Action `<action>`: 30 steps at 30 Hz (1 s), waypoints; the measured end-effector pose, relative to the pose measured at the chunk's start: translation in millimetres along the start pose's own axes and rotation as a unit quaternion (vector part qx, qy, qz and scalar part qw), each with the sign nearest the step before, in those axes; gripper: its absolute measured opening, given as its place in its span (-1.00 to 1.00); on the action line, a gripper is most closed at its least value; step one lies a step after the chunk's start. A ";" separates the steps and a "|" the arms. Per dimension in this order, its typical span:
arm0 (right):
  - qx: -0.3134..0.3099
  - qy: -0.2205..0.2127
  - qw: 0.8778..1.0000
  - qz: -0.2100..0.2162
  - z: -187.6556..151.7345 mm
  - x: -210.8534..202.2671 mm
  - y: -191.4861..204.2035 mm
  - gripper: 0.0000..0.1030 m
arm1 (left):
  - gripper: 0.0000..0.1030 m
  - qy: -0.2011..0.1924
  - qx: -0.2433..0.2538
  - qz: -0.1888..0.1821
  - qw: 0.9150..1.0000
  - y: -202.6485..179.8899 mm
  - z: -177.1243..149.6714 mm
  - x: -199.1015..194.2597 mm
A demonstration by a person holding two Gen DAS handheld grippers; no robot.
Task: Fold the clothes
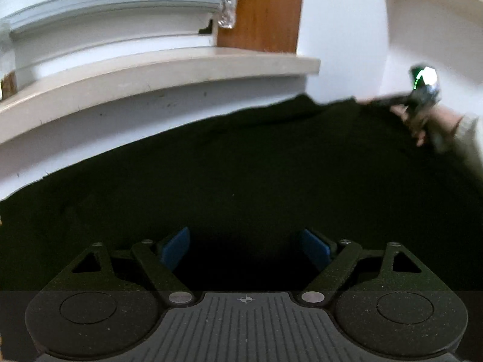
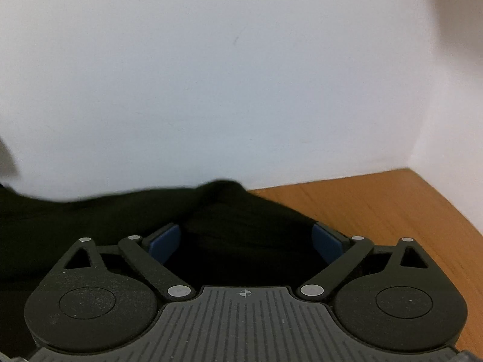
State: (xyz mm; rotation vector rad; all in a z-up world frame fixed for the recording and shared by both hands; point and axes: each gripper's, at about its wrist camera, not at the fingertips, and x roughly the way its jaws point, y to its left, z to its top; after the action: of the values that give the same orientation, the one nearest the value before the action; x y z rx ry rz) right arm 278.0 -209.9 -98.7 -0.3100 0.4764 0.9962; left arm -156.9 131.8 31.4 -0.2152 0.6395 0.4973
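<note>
Obstacles: white wall (image 2: pixel 211 75) close behind the dark garment (image 1: pixel 241 166), meeting a side wall (image 2: pixel 452 105) in a corner at the right; a projecting pale sill (image 1: pixel 157 72) overhanging the garment's far left edge. Free room: bare wooden tabletop (image 2: pixel 377 211) right of the garment; open air above the cloth, up to the walls.

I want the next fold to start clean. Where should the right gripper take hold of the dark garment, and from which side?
Probably the raised ridge at the dark garment's far edge beside the bare wooden table. It stands clear of the surface, so a jaw could slip under. Come in from the table side, low; the right gripper stands open over the cloth.
</note>
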 end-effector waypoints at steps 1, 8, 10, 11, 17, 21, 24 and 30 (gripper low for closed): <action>-0.003 -0.003 1.000 0.005 -4.9 -14.5 0.2 0.81 | 0.65 0.001 0.000 -0.001 1.000 0.4 0.1 0.8; -0.004 -0.007 1.000 0.025 -61.5 -132.7 -25.3 0.81 | 0.82 0.015 0.035 0.004 0.999 -12.2 0.4 6.5; 0.021 -0.011 1.000 0.019 -83.8 -169.1 -43.9 0.81 | 0.82 0.014 0.031 0.001 0.999 -12.1 2.7 10.0; 0.030 -0.013 0.999 0.009 -95.3 -184.3 -53.6 0.81 | 0.82 0.013 0.027 -0.003 1.000 -10.4 3.2 10.6; 0.042 0.007 0.996 -0.075 -138.2 -198.2 -98.7 0.81 | 0.82 0.013 0.028 -0.002 1.000 -11.1 3.4 11.2; 0.064 0.024 0.994 -0.080 -141.7 -183.0 -108.0 0.80 | 0.83 0.016 0.042 0.009 0.999 -15.5 3.2 13.2; 0.068 0.009 0.995 -0.078 -142.9 -174.9 -105.9 0.75 | 0.83 0.016 0.040 0.010 0.999 -14.1 3.3 14.1; 0.045 0.000 0.998 -0.036 -137.6 -157.5 -84.7 0.71 | 0.83 0.016 0.033 0.025 0.999 7.6 9.4 18.0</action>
State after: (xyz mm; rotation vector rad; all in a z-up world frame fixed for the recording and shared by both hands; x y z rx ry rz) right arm 246.0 -430.7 -132.1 -0.2437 0.5049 0.9012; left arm -143.5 148.3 27.4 -0.1451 0.6935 0.5205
